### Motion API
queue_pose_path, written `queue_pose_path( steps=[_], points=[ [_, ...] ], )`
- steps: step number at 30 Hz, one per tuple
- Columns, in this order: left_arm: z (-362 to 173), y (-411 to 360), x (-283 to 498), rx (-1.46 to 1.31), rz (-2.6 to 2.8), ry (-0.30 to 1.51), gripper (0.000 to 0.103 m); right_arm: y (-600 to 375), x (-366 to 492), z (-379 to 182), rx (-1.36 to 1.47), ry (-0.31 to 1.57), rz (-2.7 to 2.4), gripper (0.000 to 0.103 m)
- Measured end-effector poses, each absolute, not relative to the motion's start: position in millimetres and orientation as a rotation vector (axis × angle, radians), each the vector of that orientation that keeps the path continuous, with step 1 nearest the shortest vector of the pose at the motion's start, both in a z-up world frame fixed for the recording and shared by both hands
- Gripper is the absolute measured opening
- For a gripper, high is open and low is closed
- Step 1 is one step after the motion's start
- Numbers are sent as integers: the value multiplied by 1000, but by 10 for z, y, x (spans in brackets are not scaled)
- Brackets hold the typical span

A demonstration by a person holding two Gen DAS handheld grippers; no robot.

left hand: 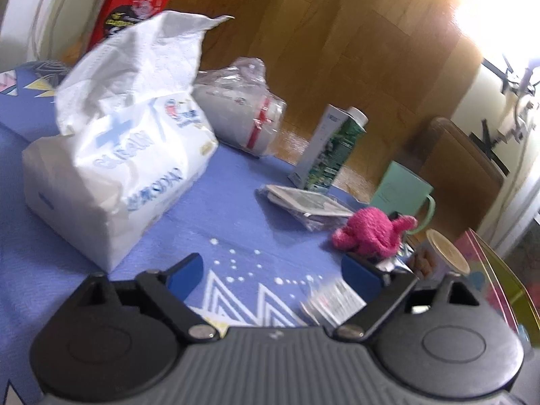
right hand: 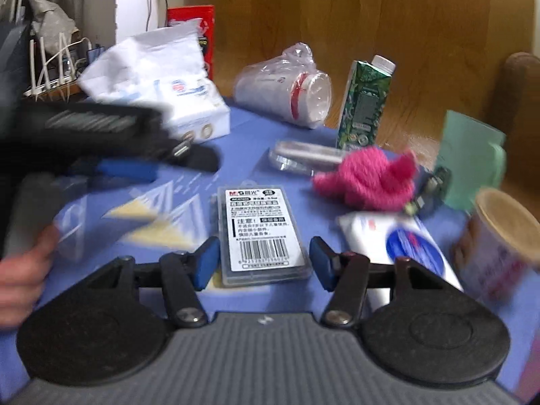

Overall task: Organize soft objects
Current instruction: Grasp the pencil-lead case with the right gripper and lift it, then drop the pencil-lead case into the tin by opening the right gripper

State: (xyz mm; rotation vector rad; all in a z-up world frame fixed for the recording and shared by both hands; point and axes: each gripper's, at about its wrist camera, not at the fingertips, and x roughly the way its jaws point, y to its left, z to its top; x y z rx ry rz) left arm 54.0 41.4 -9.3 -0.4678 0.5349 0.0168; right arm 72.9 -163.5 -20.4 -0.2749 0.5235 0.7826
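Observation:
A pink plush toy [left hand: 371, 233] [right hand: 368, 182] lies on the blue tablecloth [left hand: 229, 195], right of centre. A white soft tissue pack [left hand: 111, 155] [right hand: 162, 81], one tissue sticking up, sits at the left. My left gripper [left hand: 275, 270] is open over bare cloth between the two, with nothing between its fingers; it shows blurred at the left of the right wrist view [right hand: 168, 165], a hand [right hand: 20, 270] on its grip. My right gripper [right hand: 265, 263] is open, its blue pads flanking the near end of a clear plastic case [right hand: 263, 233] with a barcode label lying flat on the cloth.
At the back stand wrapped paper cups [right hand: 287, 91] on their side, a green carton [right hand: 364, 101] and a red box [left hand: 135, 3]. A mint mug [right hand: 472, 158], a lidded tub [right hand: 499, 236], a white-blue tube [right hand: 398, 239] and a clear packet [left hand: 303, 206] crowd the right.

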Motion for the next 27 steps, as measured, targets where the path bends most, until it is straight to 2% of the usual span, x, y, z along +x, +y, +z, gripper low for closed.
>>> queue_pose_path(
  steps=[1,4,7,14,17,18,19,27],
  points=[
    [-88,389,547,-456,-7,536,75,-1736,627,-210,-265,515,771,61],
    [-74,260,563,-397,-104,541,59,-2067,355,-251,-241,506,713,61],
    [-72,61,607,-341,-261,577,52,-2385,90,-293,-240,490,634,61],
    [-104,-596,658,-320,-556,726,52,-2872,-228,-383,-140,492,544,62],
    [-119,-792,622,-316,-595,770,61,-2868,-219,-395,-133,484,544,63],
    [-116,-840,593,-310,-599,772,67,-2864,-232,-401,-132,481,543,63],
    [-120,-885,560,-303,-602,777,68,-2870,-237,-406,-128,479,547,63],
    [27,-1178,486,-209,-609,744,56,-2906,-342,-376,-152,397,534,60]
  ],
)
